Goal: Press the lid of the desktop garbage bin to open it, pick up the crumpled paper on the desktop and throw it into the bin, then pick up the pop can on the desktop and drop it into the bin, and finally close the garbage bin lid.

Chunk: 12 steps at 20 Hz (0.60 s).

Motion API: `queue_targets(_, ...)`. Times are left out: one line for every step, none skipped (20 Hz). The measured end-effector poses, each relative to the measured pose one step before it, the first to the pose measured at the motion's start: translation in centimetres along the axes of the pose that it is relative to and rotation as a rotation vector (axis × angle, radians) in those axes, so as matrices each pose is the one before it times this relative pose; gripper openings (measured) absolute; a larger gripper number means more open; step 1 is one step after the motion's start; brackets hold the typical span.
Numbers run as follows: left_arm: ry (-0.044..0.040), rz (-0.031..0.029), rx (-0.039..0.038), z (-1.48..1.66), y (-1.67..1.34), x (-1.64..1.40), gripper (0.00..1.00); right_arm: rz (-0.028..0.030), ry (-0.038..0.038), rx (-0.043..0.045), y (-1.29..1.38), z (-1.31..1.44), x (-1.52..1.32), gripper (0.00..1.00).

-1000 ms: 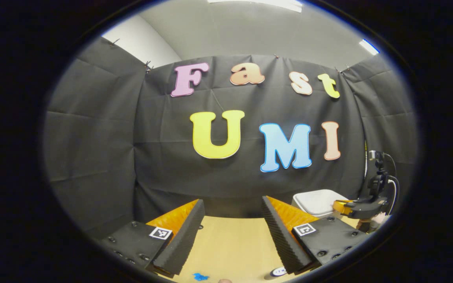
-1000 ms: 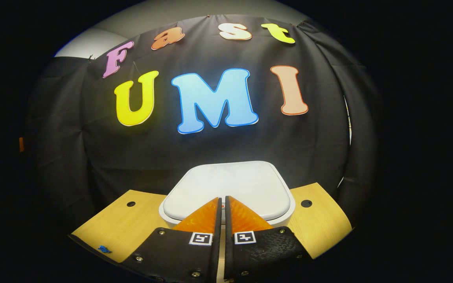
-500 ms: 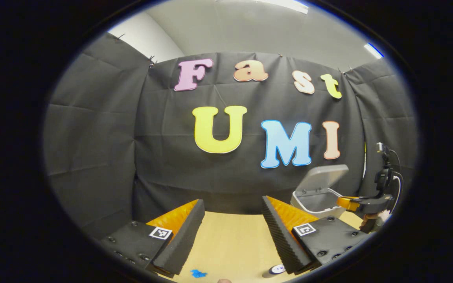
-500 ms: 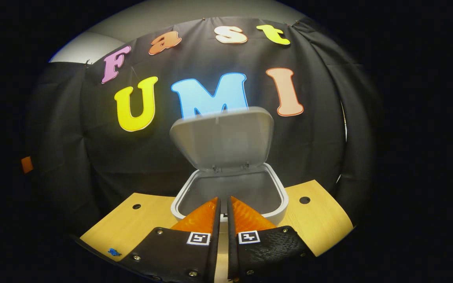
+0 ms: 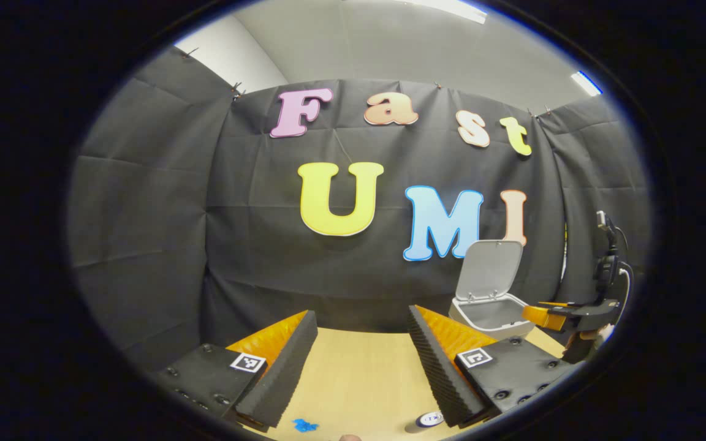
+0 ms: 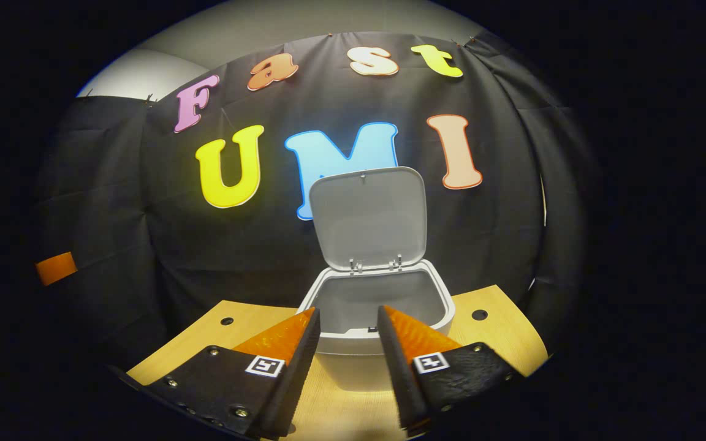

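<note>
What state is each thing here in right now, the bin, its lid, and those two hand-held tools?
Bin: open, inside looks bare as far as can be seen.
Lid: raised, standing nearly upright on its hinges.
Right tool: fingers apart, holding nothing, in front of the bin.
Left tool: fingers wide apart, holding nothing, over the table.

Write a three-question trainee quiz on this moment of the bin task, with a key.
1. True or false: the bin lid stands raised.
2. The right gripper has its jaws: A) pressed together B) apart C) clamped on a can.
3. Fill in: the bin stands on the wooden ____.

Key: 1 true; 2 B; 3 table.
</note>
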State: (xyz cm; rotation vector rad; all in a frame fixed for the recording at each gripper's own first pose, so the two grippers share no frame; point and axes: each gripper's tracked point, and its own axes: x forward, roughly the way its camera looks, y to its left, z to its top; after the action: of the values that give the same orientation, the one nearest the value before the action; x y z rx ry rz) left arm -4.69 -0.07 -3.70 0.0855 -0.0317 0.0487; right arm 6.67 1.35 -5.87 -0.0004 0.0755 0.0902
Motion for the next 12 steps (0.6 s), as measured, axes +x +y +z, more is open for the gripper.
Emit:
queue_targets(0.00262,-0.00016,-0.00205,-0.135,0.063,-0.001,1.0,0.00098,-0.00127,-0.016,0.289,-0.002,-0.099,0.73)
queue_targets(0.00164,0.00175,0.00039,-0.088,0.08,0.039,1.0,0.00206,-0.00123,-0.01182,0.266,-0.102,-0.277,0.78)
queue_targets(0.00008,0.00112,0.00052,-0.114,0.108,-0.057,1.0,0.00105,0.00368,-0.00682,0.258,-0.096,-0.18,0.79)
queue_targets(0.0003,-0.00028,-0.00037,-0.09,0.09,0.01,1.0,0.00085,0.00646,-0.00022,0.157,-0.203,-0.058,0.79)
queue_targets(0.00225,-0.00047,0.0,-0.11,0.115,-0.04,1.0,0.01502,0.00758,0.0064,0.671,-0.124,-0.125,0.81)
queue_targets(0.00272,0.00271,0.00061,-0.187,0.211,-0.04,1.0,0.00154,0.00303,0.00299,0.261,-0.147,-0.111,0.92)
queue_targets(0.00135,0.00229,-0.00011,-0.111,0.217,-0.089,1.0,0.00084,0.00088,-0.00291,0.239,0.061,-0.085,0.94)
queue_targets(-0.00022,0.00391,-0.00117,-0.061,0.285,-0.057,1.0,0.00116,-0.00026,-0.00506,0.308,-0.126,-0.032,0.95)
queue_targets(-0.00181,0.00458,-0.00185,0.0,0.27,-0.104,1.0,0.00551,0.00422,-0.00403,0.373,-0.107,-0.074,0.95)
queue_targets(0.0,0.00445,-0.00166,-0.05,0.36,-0.097,1.0,0.0059,0.00338,-0.00352,0.34,-0.163,-0.099,0.95)
queue_targets(0.00096,0.006,0.00004,-0.1,0.376,-0.047,1.0,0.00456,0.00323,-0.00537,0.325,-0.109,-0.081,0.95)
queue_targets(0.00073,0.00487,0.00085,-0.089,0.384,-0.136,0.98,0.00318,0.00339,-0.00643,0.331,-0.314,-0.168,0.95)
